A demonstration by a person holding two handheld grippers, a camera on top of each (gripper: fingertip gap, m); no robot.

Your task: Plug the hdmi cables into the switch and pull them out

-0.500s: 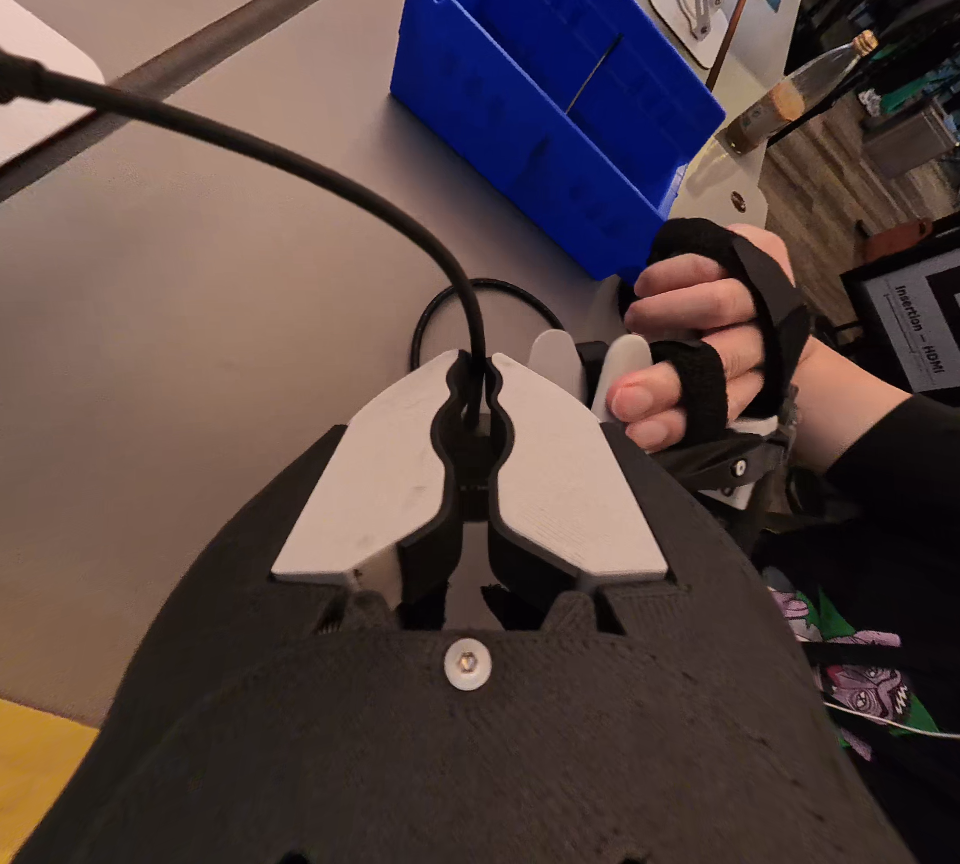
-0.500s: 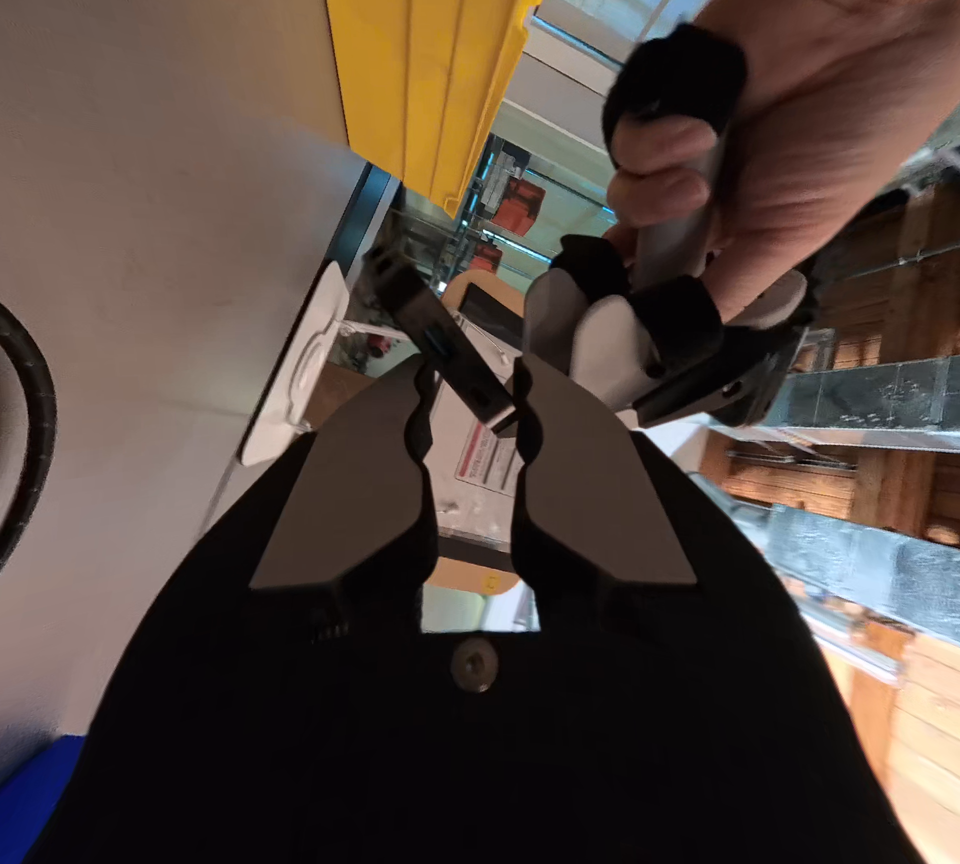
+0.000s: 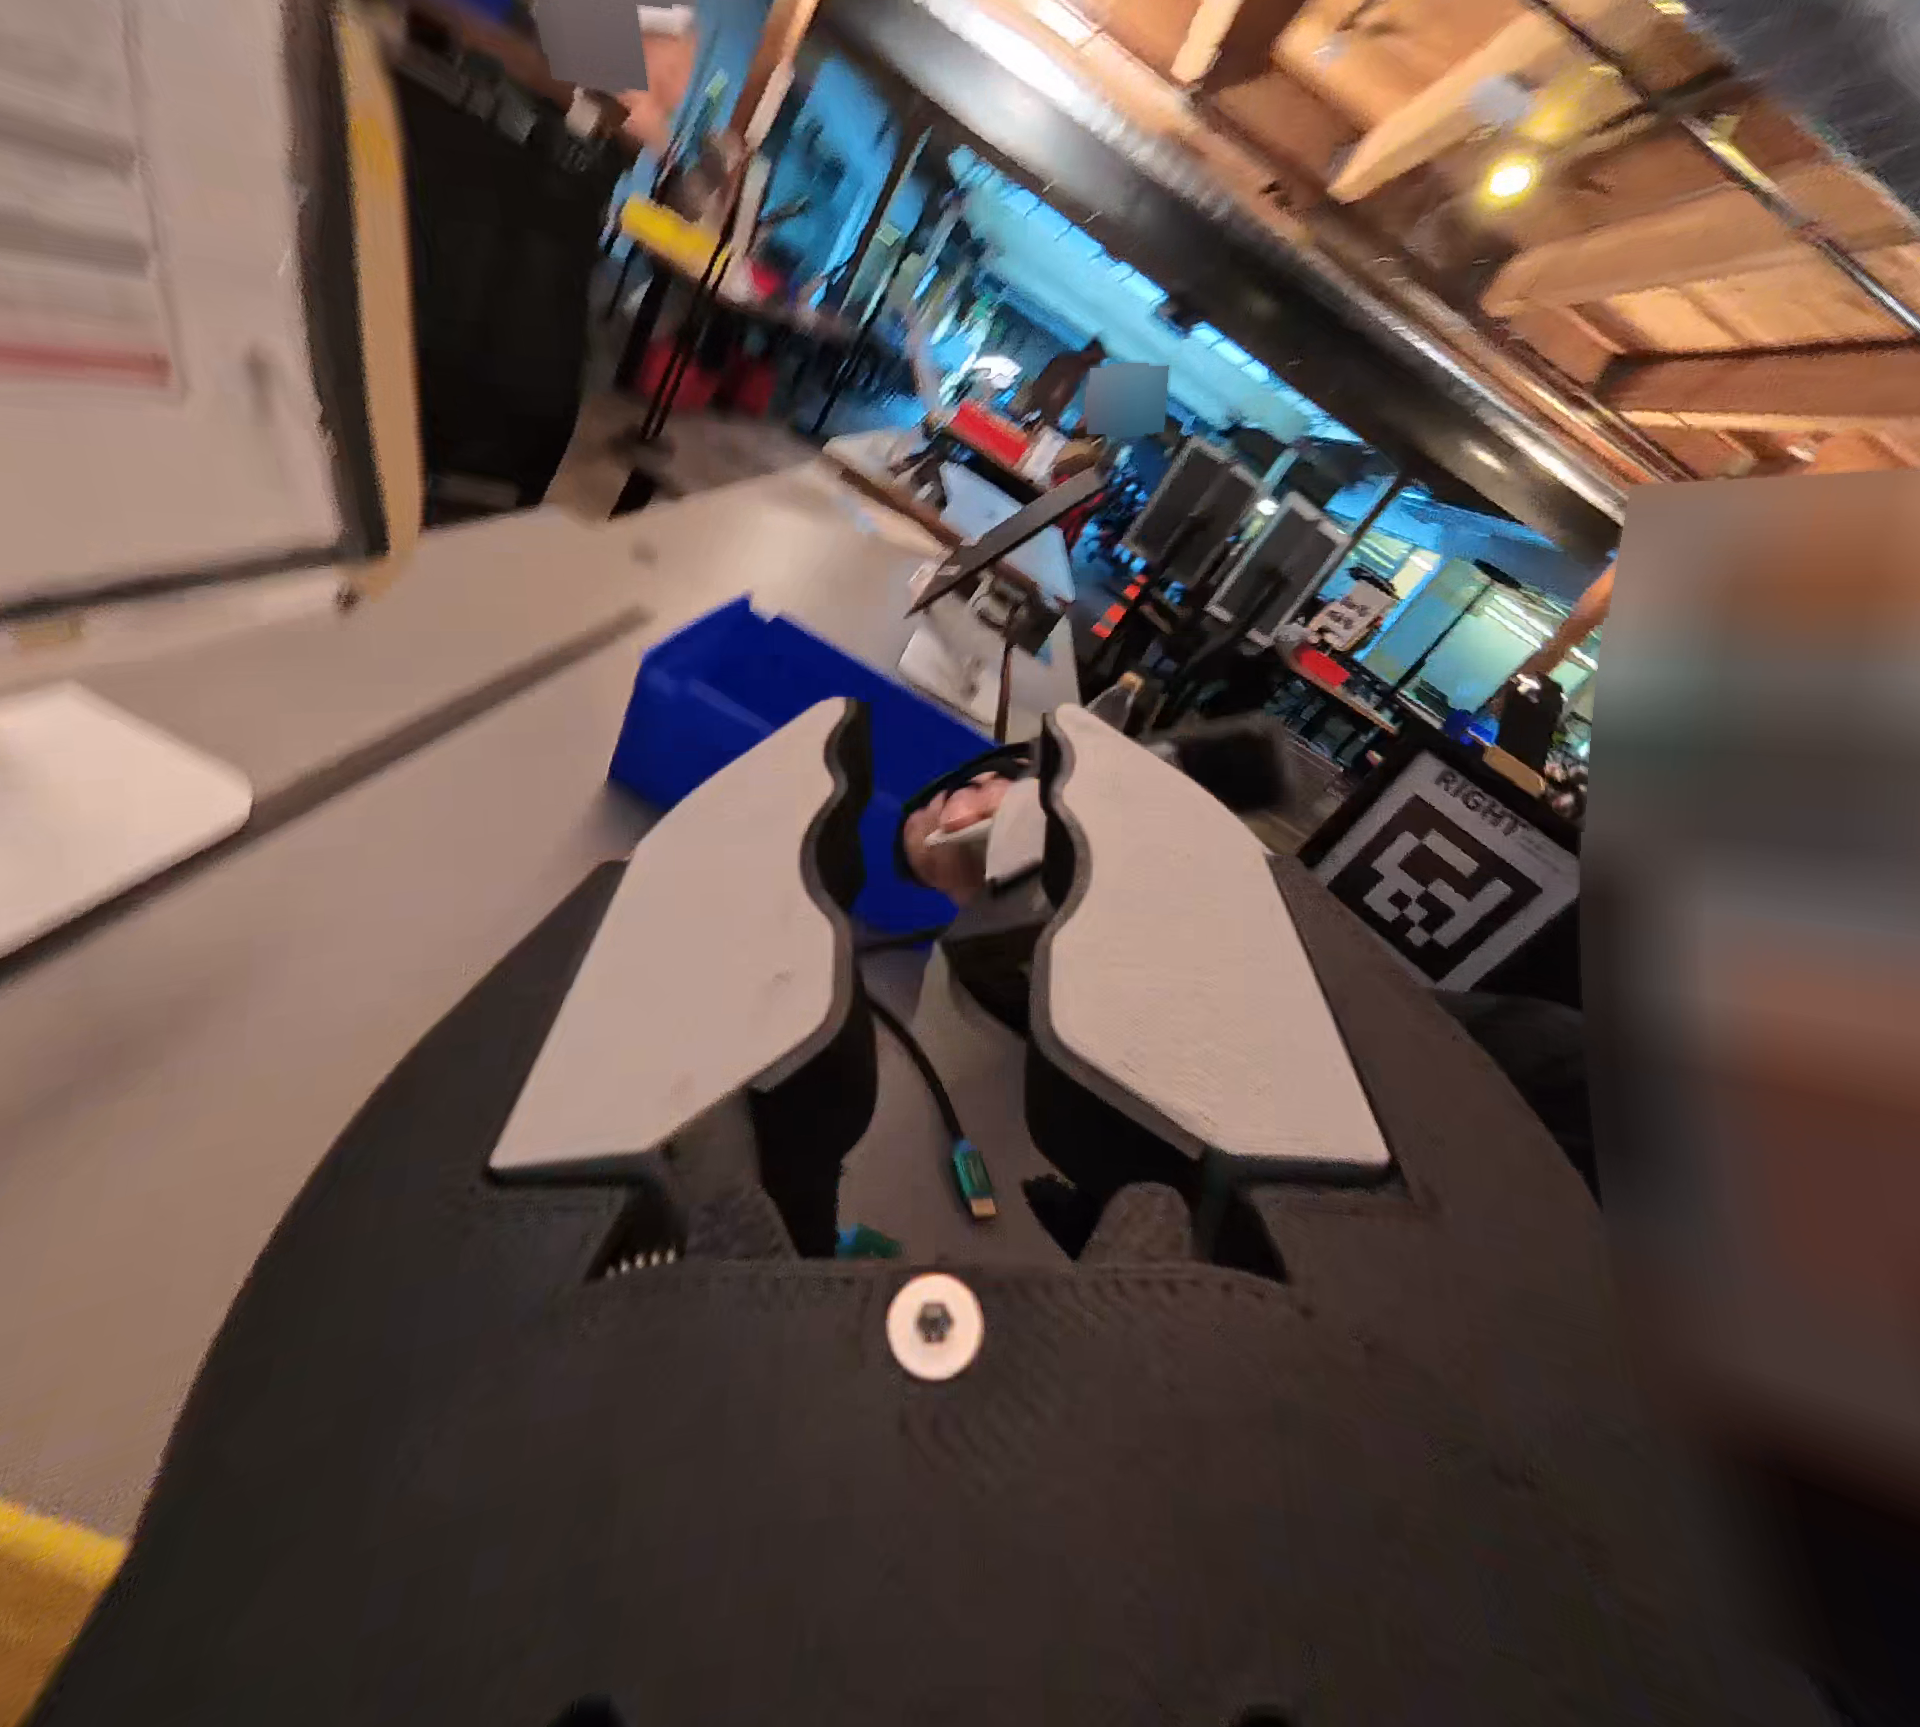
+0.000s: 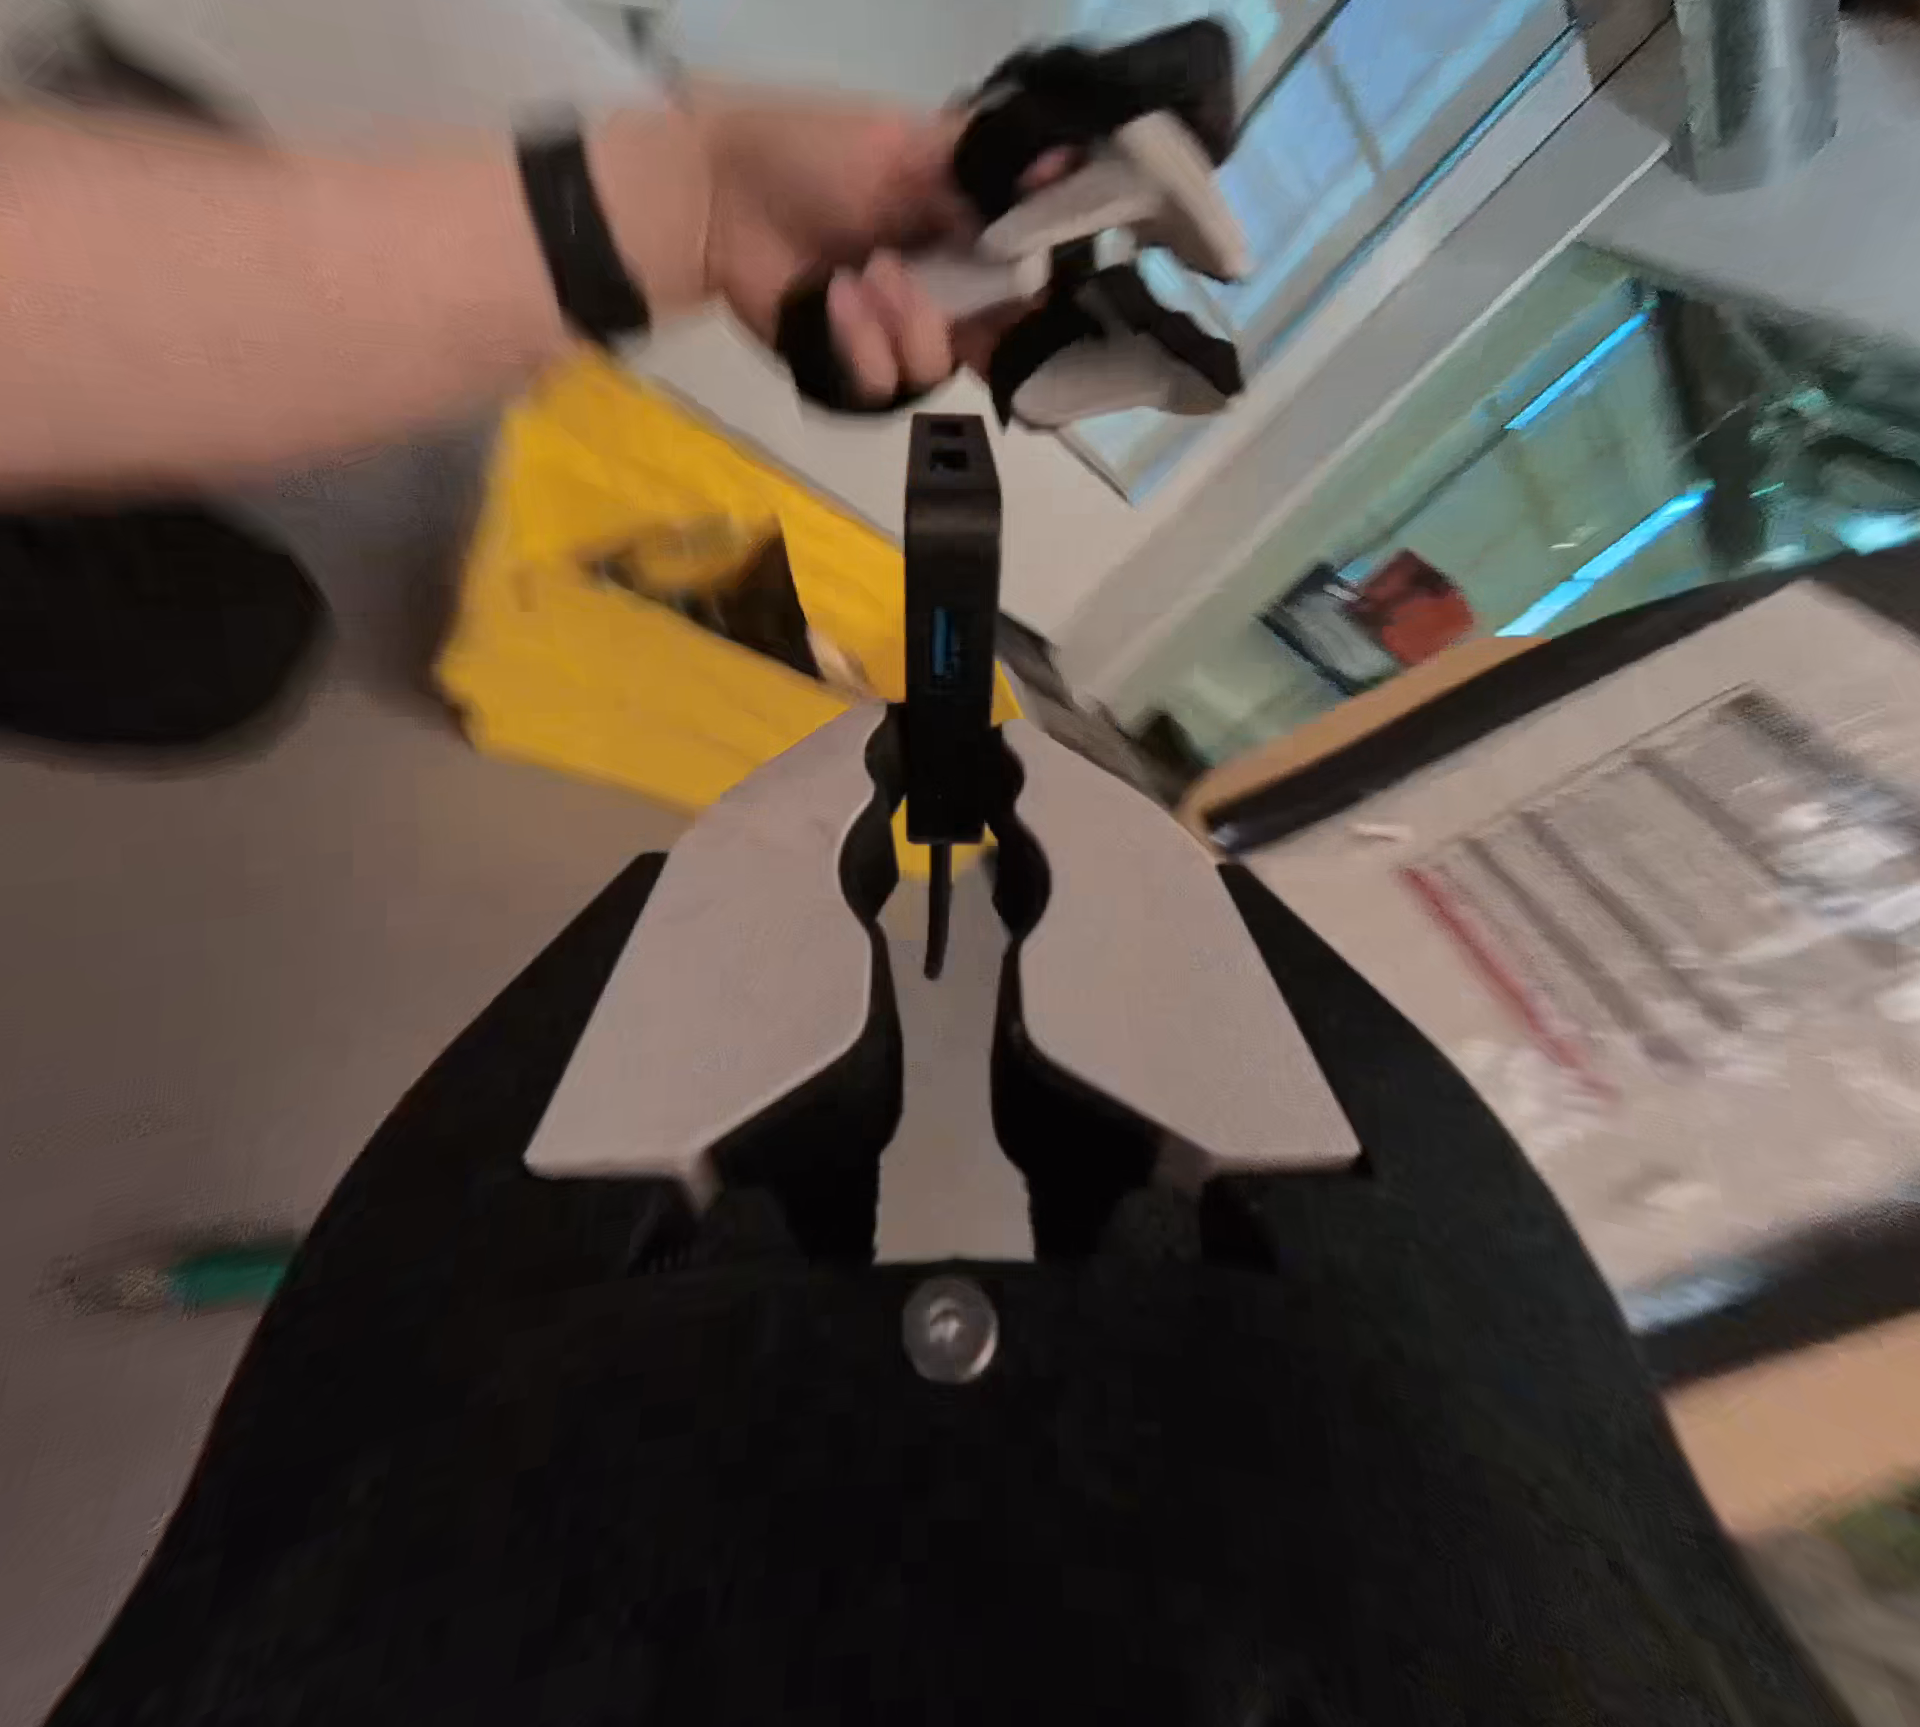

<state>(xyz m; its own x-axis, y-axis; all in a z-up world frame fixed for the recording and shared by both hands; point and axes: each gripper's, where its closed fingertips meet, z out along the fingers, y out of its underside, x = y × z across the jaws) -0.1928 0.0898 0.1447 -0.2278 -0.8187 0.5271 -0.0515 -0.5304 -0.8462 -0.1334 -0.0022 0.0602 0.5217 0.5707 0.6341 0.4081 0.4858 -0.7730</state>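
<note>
Currently the left gripper (image 3: 951, 742) stands with jaws apart, nothing between them. Below it a black cable with a green plug (image 3: 971, 1178) lies loose on the grey table (image 3: 312, 950), nearer the camera than the blue bin (image 3: 727, 711). The right gripper (image 4: 940, 721) is clamped on the black switch (image 4: 949, 617), which points out past its fingertips toward the yellow bin (image 4: 623, 638). Both views motion-blurred.

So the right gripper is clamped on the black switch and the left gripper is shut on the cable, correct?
Only half right. The right gripper is clamped on the black switch, but the left wrist view shows the left gripper open and empty; the cable with its green plug lies on the table below it.
</note>
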